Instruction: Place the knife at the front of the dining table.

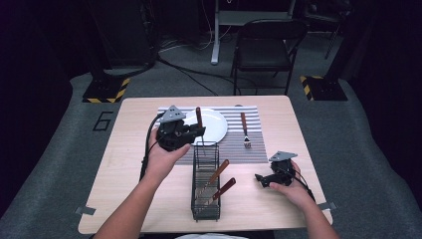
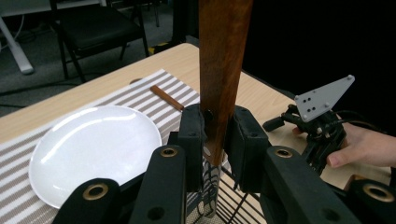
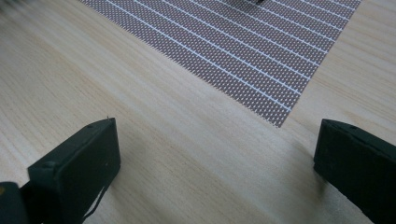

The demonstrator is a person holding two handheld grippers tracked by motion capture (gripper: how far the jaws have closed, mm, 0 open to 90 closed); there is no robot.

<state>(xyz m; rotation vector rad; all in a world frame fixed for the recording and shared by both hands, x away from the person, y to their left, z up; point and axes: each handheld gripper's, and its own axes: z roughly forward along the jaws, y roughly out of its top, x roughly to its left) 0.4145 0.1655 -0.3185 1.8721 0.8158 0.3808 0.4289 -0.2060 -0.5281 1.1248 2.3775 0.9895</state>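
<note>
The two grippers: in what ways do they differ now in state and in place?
The left gripper is shut on a wooden handle, which stands upright; the right gripper is open and holds nothing. The left gripper is raised by the plate, above the wire basket; the right gripper is low over bare table, right of the basket. Both are black, each held in a hand.

Grey carpet point(image 1: 59, 164), a black folding chair point(image 1: 266, 47) behind — dark room beyond.
</note>
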